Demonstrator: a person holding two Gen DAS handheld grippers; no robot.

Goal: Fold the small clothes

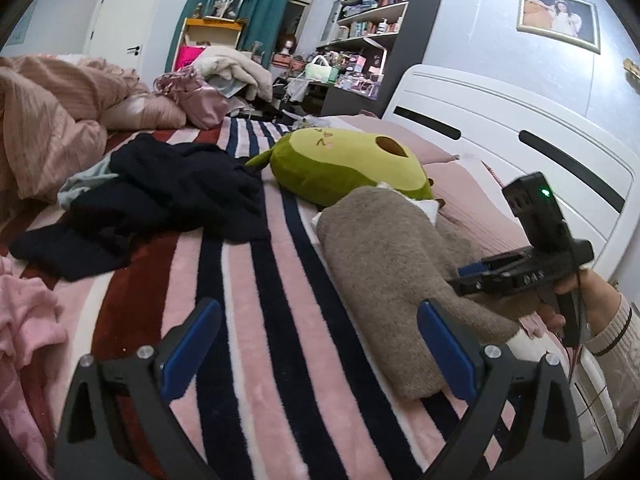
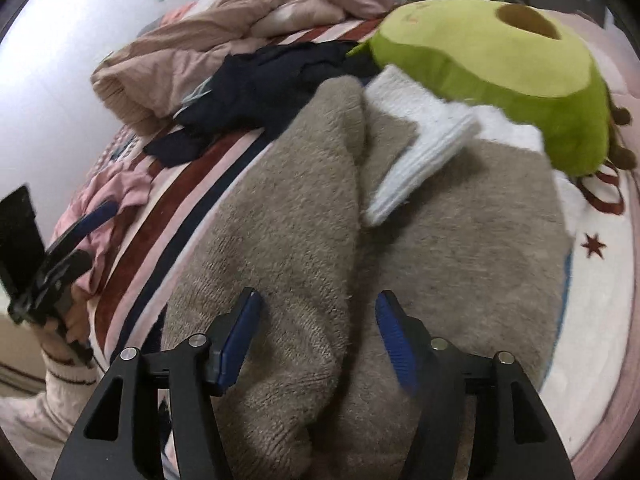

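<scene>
Striped blanket [image 1: 256, 320] spread wide, pink quilt [image 1: 48, 120] bunched far left, avocado plush [image 2: 500, 64] crowding the brown fuzzy garment [image 2: 280, 220] alongside dark clothes [image 1: 160, 200]. Right gripper [image 2: 318, 336] hovers low over the brown fabric, jaws wide, empty; left gripper [image 1: 320, 344] gapes too, gripping nothing

A home bedroom; striped bed blanket [image 1: 256, 280]; white headboard [image 1: 500, 120]; cluttered shelves [image 1: 372, 20]
</scene>
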